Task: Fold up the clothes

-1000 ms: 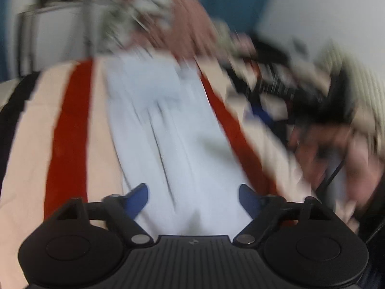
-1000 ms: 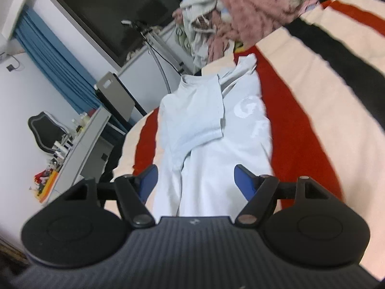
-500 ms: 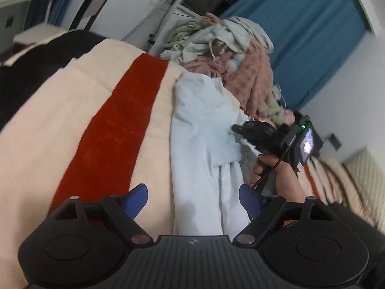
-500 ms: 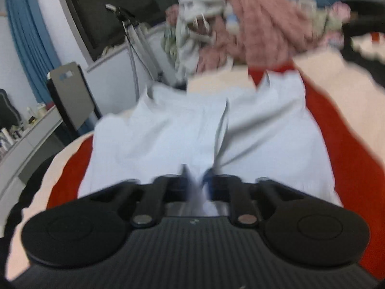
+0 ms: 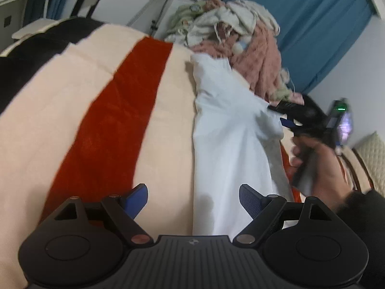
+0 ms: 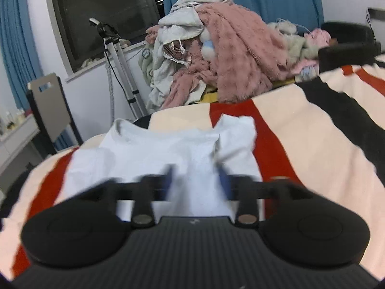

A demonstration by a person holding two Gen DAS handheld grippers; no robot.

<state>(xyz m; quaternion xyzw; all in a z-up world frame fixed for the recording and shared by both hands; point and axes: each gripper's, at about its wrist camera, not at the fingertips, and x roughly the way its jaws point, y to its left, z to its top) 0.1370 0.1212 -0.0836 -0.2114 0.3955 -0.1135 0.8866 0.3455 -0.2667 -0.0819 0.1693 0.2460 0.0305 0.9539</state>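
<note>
A pale blue T-shirt lies lengthwise on the striped blanket, one side folded in. My left gripper is open and empty, low over the shirt's near end. My right gripper is open, blurred by motion, just above the shirt's folded sleeve area. In the left wrist view the right gripper is at the shirt's right edge, held by a hand.
A heap of clothes with a pink fleece and white garments sits at the head of the bed. A tripod, dark screen, chair and blue curtains stand beyond.
My right gripper was shut on the shirt fabric half a second ago and has now opened and let it go. The left gripper has shifted slightly closer over the shirt's near end.
</note>
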